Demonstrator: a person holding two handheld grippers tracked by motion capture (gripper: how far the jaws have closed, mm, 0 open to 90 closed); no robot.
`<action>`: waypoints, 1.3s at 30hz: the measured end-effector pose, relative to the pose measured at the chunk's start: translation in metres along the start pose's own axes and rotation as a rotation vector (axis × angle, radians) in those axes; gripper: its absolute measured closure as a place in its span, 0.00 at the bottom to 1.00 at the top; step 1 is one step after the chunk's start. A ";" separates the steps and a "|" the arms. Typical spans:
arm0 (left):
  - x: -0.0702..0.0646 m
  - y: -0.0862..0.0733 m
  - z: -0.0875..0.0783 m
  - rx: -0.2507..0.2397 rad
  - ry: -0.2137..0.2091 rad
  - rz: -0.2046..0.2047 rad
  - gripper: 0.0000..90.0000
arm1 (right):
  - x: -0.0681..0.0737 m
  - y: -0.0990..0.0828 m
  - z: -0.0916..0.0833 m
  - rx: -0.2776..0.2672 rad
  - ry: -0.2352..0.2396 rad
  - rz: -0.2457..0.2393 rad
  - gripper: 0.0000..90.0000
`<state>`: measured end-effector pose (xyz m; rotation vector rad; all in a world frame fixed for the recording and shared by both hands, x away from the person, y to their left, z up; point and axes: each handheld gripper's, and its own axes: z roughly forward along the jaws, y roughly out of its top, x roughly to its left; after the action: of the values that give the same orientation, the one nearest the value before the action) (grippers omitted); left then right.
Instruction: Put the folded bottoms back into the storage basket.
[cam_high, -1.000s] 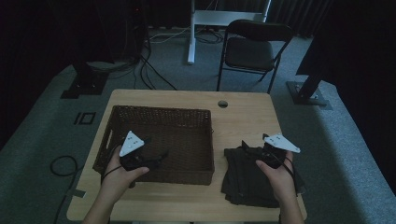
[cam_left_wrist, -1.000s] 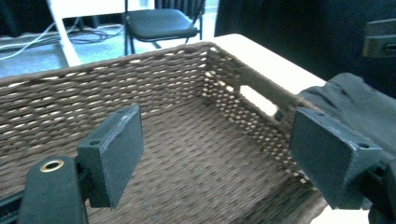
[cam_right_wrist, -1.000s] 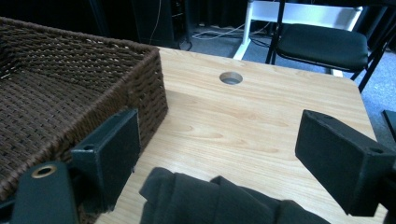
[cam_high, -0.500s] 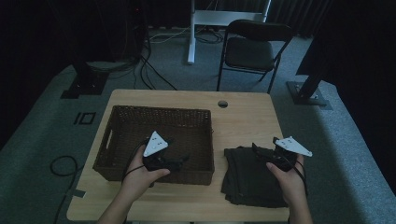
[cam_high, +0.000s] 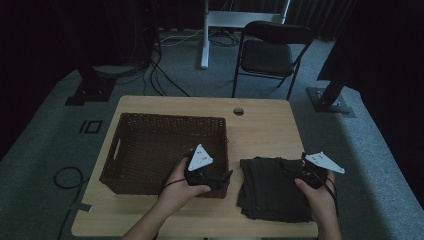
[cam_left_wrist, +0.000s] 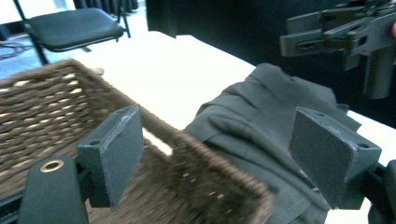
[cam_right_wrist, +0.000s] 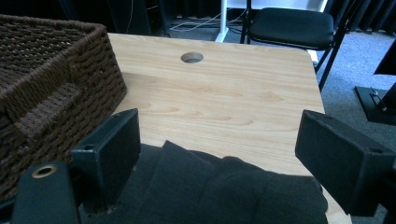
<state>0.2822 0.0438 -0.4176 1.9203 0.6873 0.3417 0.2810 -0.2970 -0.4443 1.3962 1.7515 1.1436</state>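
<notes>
Both hands have shifted since a moment ago: the left gripper (cam_high: 216, 176) has travelled rightward across the front of the basket (cam_high: 145, 131) and now sits over its front right corner, pointing toward the cloth, while the right gripper (cam_high: 296, 170) has slid out to the right edge of the dark cloth (cam_high: 267, 190). That cloth lies folded in a rumpled stack on the table (cam_high: 260, 125), just beside the basket and apart from its wall.

Each claw stands wide, holding nothing. From the left gripper view, the jaws frame the basket's rim (cam_left_wrist: 205, 168) with the cloth (cam_left_wrist: 261, 126) just beyond, and the other gripper (cam_left_wrist: 345, 32) hangs above the far side of the pile. From the right gripper view, the jaws straddle the cloth's near fold (cam_right_wrist: 224, 186), with bare wood past it.

My reading is that this is the approach before a two-handed pickup, the cloth bound for the basket. Next, each claw needs to drop onto an opposite edge of the stack, bite through all the layers, and close before any lift; a shallow pinch would likely take only the top fold and let the pile fall open.
</notes>
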 end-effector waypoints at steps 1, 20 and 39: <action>-0.003 0.000 0.003 0.000 -0.011 0.001 0.21 | -0.001 -0.001 0.000 0.003 0.000 0.001 0.15; -0.055 0.007 0.061 0.008 -0.139 0.015 0.21 | -0.021 -0.017 0.000 0.023 -0.018 0.013 0.15; -0.088 -0.030 0.114 0.088 -0.093 -0.030 0.21 | -0.036 -0.036 0.010 0.049 -0.054 0.010 0.15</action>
<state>0.2623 -0.0838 -0.4884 1.9939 0.6787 0.2051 0.2835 -0.3315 -0.4828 1.4533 1.7475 1.0652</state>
